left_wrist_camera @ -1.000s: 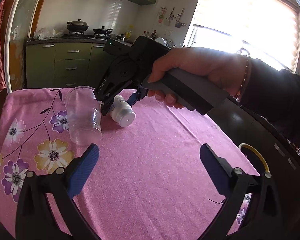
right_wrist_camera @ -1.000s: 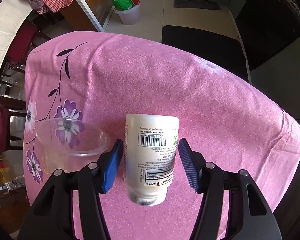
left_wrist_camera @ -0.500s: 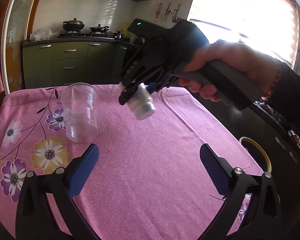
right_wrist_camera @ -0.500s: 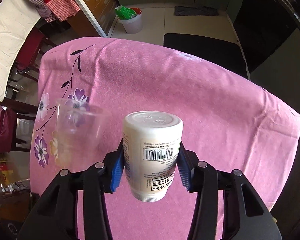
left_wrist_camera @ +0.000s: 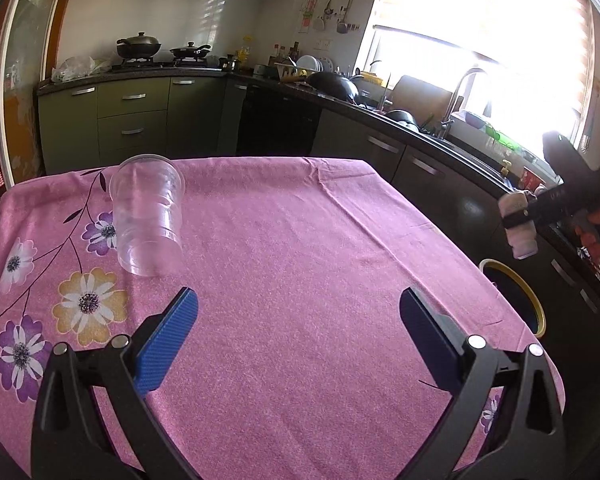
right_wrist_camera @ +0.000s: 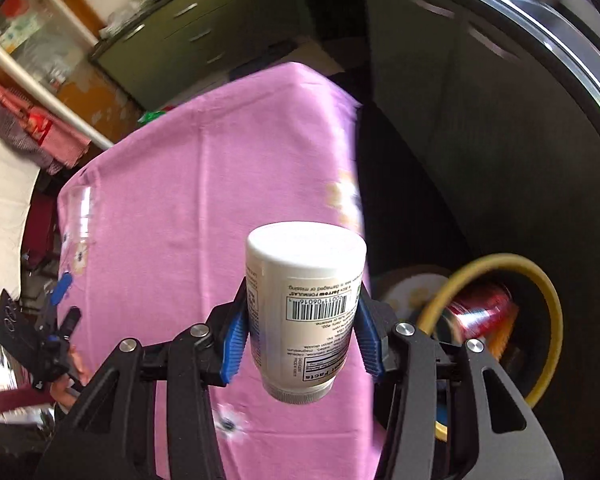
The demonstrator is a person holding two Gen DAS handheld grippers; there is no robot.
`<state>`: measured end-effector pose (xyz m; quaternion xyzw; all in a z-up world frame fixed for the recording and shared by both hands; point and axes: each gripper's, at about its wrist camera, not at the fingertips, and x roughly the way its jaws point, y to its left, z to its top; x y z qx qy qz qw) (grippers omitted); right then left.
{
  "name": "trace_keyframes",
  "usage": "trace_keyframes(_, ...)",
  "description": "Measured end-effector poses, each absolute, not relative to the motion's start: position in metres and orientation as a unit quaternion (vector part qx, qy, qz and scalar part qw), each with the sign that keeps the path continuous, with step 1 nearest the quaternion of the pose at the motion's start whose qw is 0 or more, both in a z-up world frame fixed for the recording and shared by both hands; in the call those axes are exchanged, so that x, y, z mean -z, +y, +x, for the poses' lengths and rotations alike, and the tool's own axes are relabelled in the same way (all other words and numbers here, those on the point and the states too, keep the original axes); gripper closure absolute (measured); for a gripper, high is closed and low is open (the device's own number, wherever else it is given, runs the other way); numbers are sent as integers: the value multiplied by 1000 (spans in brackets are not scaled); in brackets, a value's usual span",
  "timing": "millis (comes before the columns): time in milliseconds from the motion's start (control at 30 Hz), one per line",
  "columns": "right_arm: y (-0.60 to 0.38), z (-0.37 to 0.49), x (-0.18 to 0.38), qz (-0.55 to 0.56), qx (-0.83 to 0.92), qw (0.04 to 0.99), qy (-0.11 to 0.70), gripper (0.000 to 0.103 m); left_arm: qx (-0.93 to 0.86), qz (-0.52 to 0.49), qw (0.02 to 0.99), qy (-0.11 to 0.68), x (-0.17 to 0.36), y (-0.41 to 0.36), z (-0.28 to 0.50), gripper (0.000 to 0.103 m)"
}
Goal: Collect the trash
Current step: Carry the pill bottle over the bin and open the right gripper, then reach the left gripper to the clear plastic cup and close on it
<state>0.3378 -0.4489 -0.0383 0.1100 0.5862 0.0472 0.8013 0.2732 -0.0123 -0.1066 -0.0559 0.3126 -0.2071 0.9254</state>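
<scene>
My right gripper (right_wrist_camera: 300, 344) is shut on a white pill bottle (right_wrist_camera: 304, 312) with a barcode label and holds it in the air off the table's right edge, near a yellow-rimmed bin (right_wrist_camera: 500, 320). In the left wrist view the right gripper (left_wrist_camera: 520, 214) and the bottle (left_wrist_camera: 520, 228) hang above the same bin (left_wrist_camera: 512, 296). A clear plastic cup (left_wrist_camera: 148, 216) lies on the pink flowered tablecloth (left_wrist_camera: 300, 248) at the far left. My left gripper (left_wrist_camera: 298, 320) is open and empty above the table's near side.
The bin holds a red can (right_wrist_camera: 480, 312) and other trash. Dark kitchen cabinets (left_wrist_camera: 440, 168) and a counter with a sink run along the right. Green cabinets (left_wrist_camera: 132, 120) and a stove stand behind the table.
My right gripper closed on the pill bottle, lifted it off the table and carried it right, out past the table edge to above the bin. The cup and my left gripper stayed put.
</scene>
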Motion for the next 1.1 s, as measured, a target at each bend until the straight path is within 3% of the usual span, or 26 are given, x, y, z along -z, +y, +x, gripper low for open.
trace_keyframes(300, -599, 279, 114, 191, 93, 752, 624, 55, 208, -49, 922, 323, 112, -17, 275, 7)
trace_keyframes(367, -614, 277, 122, 190, 130, 754, 616, 39, 208, -46, 923, 321, 112, -17, 274, 7)
trace_keyframes(467, -625, 271, 113, 207, 152, 773, 580, 35, 207, -43, 924, 318, 111, -18, 273, 7)
trace_keyframes(800, -509, 220, 67, 195, -2, 851, 487, 27, 178, -43, 921, 343, 116, -14, 280, 7)
trace_keyframes(1100, -420, 222, 73, 137, -99, 861, 480, 27, 54, -47, 914, 400, 89, 24, 335, 7)
